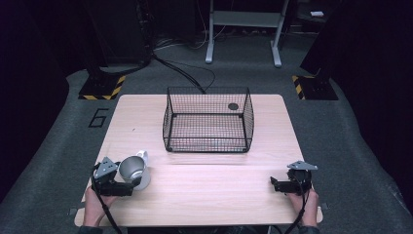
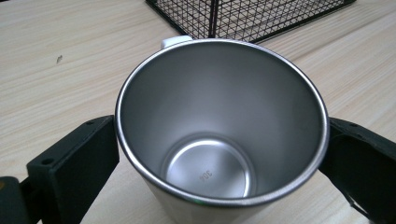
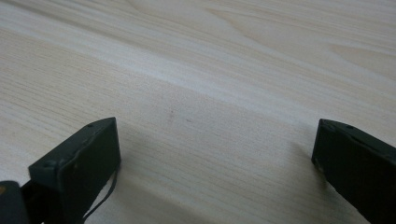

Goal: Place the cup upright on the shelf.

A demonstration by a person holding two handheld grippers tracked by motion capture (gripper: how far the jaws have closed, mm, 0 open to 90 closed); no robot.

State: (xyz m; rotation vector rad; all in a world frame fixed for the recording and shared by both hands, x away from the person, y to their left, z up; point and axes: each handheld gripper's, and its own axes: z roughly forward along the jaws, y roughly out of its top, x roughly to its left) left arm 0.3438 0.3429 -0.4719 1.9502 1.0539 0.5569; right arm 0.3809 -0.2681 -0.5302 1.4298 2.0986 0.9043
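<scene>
Left tool point(image 1: 127, 181) has its jaws closed on something; right tool point(image 1: 275, 184) rests spread, empty.

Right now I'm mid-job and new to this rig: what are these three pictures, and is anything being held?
A person holds a two-jaw tool in each hand at a wooden table. One picture looks down from above; the other two come from cameras riding on each tool, looking along its black jaws. On the table stand an empty wire basket and a steel mug. The left tool has its jaws either side of the mug, touching or nearly; a firm grip cannot be confirmed. The right tool is open over bare wood.
</scene>
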